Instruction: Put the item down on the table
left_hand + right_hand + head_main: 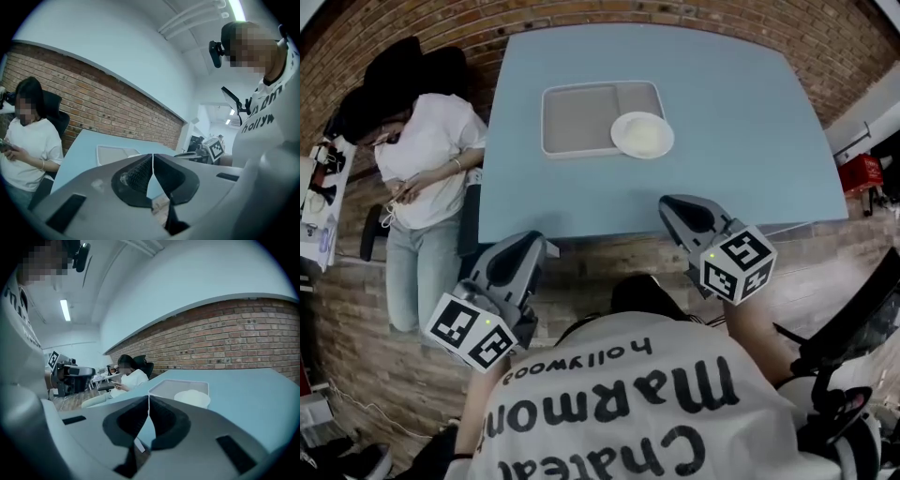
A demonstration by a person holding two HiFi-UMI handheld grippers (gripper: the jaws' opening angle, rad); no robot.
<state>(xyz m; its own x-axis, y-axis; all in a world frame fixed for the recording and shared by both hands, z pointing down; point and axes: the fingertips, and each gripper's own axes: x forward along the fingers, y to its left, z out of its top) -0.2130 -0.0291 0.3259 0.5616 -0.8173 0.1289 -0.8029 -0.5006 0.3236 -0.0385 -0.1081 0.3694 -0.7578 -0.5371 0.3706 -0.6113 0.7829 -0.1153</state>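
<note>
Plainly, the round white dish (642,134), perhaps a shallow bowl, sits on the right end of a smooth grey rectangular tray (581,117) on the matte pale-blue table (741,141), while the left gripper (152,160) and right gripper (148,403) hover near its front edge, jaws pressed together on nothing.

We wear a white T-shirt (628,412) printed with large black lettering. Our left tool (152,161) and right tool (149,401) are smooth grey shells with black pads (138,174), each carrying a white cube (738,262) of black square markers and a green light.
</note>
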